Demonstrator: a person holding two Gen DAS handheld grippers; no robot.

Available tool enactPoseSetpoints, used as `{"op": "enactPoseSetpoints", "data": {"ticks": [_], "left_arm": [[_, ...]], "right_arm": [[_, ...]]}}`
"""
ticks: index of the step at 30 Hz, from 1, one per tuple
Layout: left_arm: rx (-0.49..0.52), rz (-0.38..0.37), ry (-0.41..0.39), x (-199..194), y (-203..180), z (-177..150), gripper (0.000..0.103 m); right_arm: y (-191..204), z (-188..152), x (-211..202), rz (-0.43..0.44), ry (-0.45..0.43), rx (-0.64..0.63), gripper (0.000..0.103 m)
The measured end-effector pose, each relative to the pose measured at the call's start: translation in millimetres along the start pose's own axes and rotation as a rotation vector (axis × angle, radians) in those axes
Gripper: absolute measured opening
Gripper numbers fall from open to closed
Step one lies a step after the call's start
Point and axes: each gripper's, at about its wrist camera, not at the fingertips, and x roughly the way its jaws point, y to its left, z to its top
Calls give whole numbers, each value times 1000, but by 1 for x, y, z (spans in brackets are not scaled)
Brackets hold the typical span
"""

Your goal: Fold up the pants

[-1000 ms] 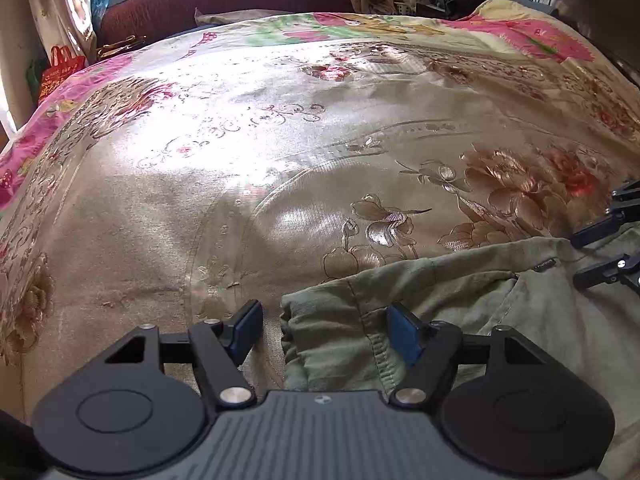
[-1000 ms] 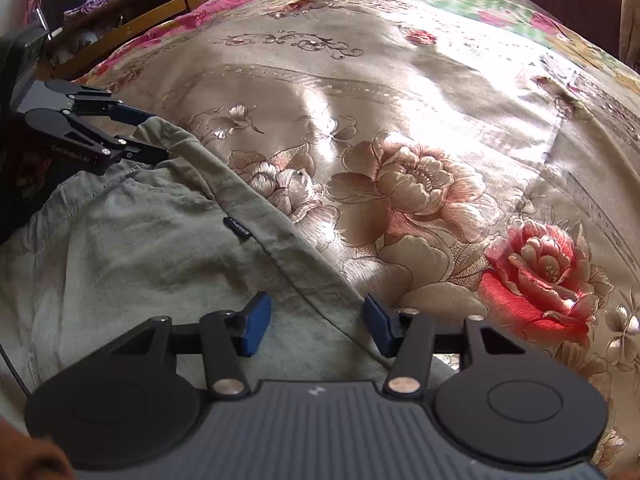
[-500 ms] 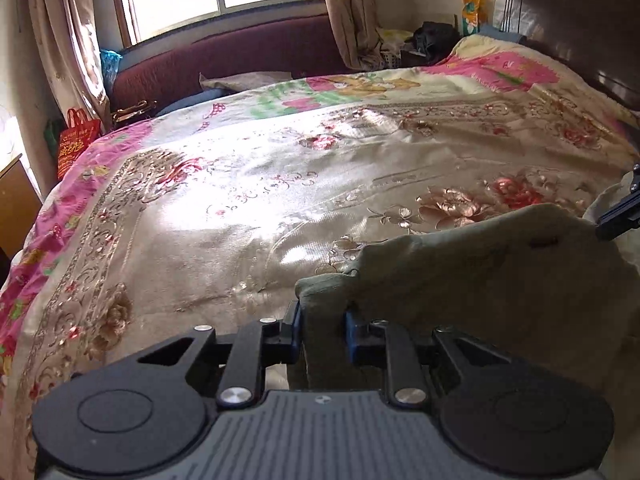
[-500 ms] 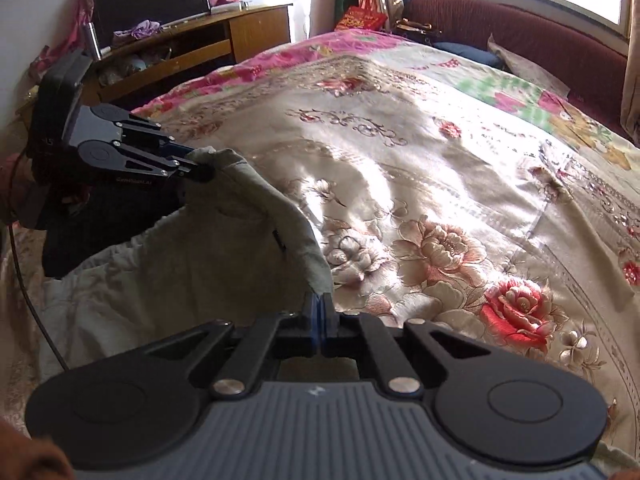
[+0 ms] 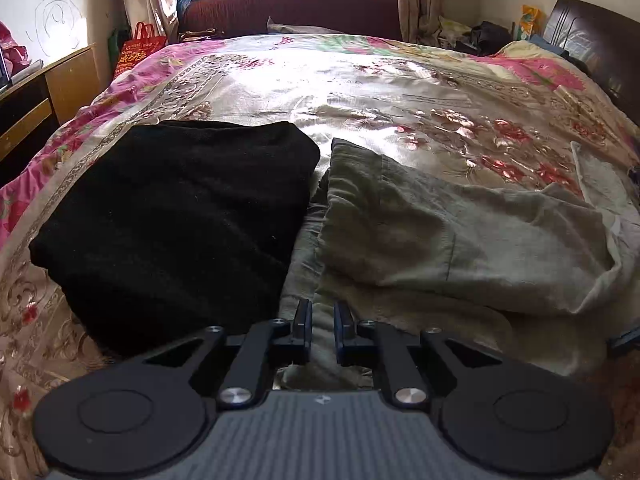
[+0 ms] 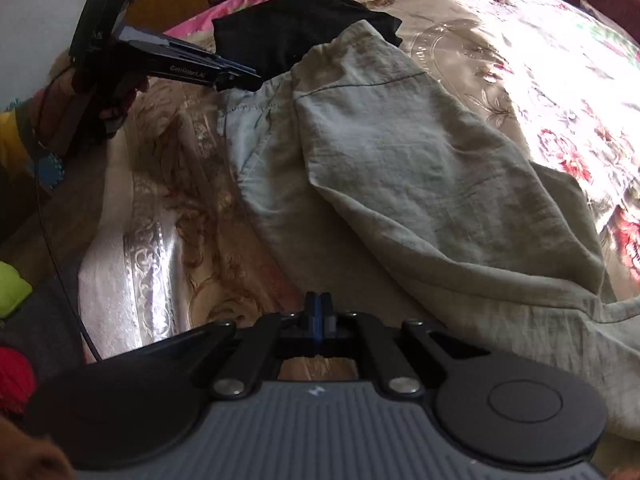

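The grey-green pants lie folded over on the floral bedspread, also in the right wrist view. My left gripper is shut on an edge of the pants, with cloth between its blue pads; it also shows in the right wrist view, gripping the pants' near-left corner. My right gripper is fully shut, pads together, low over the bedspread just left of the pants' near edge. I see no cloth between its pads.
A folded black garment lies on the bed left of the pants, touching them; it also shows in the right wrist view. A wooden cabinet stands left of the bed. A dark red sofa and a window are beyond.
Both grippers closed on the waistband, lifted it and carried it over toward the near side, folding the pants. The pants now lie doubled beside the black garment.
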Motion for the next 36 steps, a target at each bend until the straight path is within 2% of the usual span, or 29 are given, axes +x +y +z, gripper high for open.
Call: {"op": "enactPoseSetpoints", "data": {"ticks": [2, 4, 6, 8, 11, 13, 14, 16, 18, 19, 21, 26, 30, 31, 33, 36], "left_arm": [[-3, -17, -37, -3, -2, 3, 29], [-3, -31, -59, -1, -4, 8, 40], [27, -25, -72, 3, -8, 14, 63], [71, 0, -79, 11, -12, 17, 72], [107, 2, -63, 26, -15, 23, 73], [136, -10, -46, 37, -20, 24, 73], [152, -2, -33, 43, -23, 25, 72], [166, -7, 2, 53, -26, 25, 55], [156, 2, 24, 55, -23, 26, 38], [152, 1, 23, 52, -21, 28, 38], [134, -10, 14, 40, -15, 30, 27], [118, 13, -24, -1, -4, 29, 24], [85, 33, -48, -33, 4, 17, 24], [76, 34, -43, -37, 6, 11, 24], [68, 41, -16, -35, 6, -1, 24], [72, 89, 41, -19, 5, -19, 24]], "right_arm": [[2, 13, -6, -59, -51, -25, 8], [5, 28, -5, -87, -85, -69, 10], [13, 38, 2, -88, -123, -130, 31], [23, 41, 14, -102, -131, -218, 42], [31, 40, 31, -141, -118, -308, 41], [29, 37, 40, -156, -97, -315, 38], [26, 35, 41, -156, -86, -300, 36], [15, 34, 41, -154, -69, -256, 24], [3, 34, 34, -114, -66, -181, 10], [-1, 35, 30, -102, -67, -145, 5], [-4, 38, 20, -96, -84, -106, 2], [13, 43, -12, -49, -160, -97, 2], [38, 40, -24, -33, -193, -171, 2], [42, 37, -19, -36, -183, -187, 2], [41, 31, -1, 0, -129, -142, 3], [44, 22, 26, 20, -57, -126, 5]]}}
